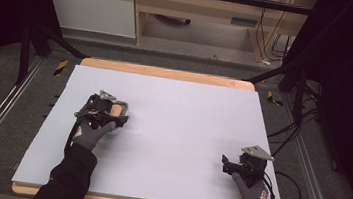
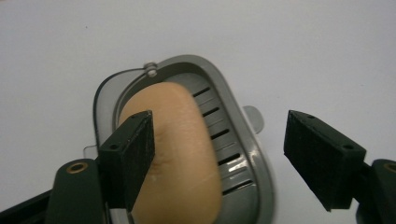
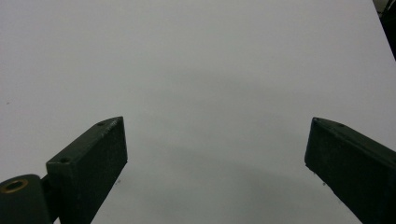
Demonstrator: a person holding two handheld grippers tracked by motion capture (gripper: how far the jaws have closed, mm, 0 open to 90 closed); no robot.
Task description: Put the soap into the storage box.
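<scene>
- The soap dish is the landmark: a grey plastic oval with a smooth raised rim and a row of narrow slots in its floor, sitting in a clear tray whose thin edge and small tab stick out around it.
- A bar of soap, pale peach, rounded and matte, lies lengthwise in the dish and covers one side of the slotted floor.
- The left gripper hovers over the dish with its jaws spread; one flat black rubbery pad sits against the soap's near flank, the other stands well clear, beyond the dish rim.
- In the high view the dish lies on the left half of the table, which is covered by a smooth, pale lilac sheet with wooden edges.
- The right gripper rests far from the dish, near the table's front right corner, jaws spread wide over bare sheet.
</scene>
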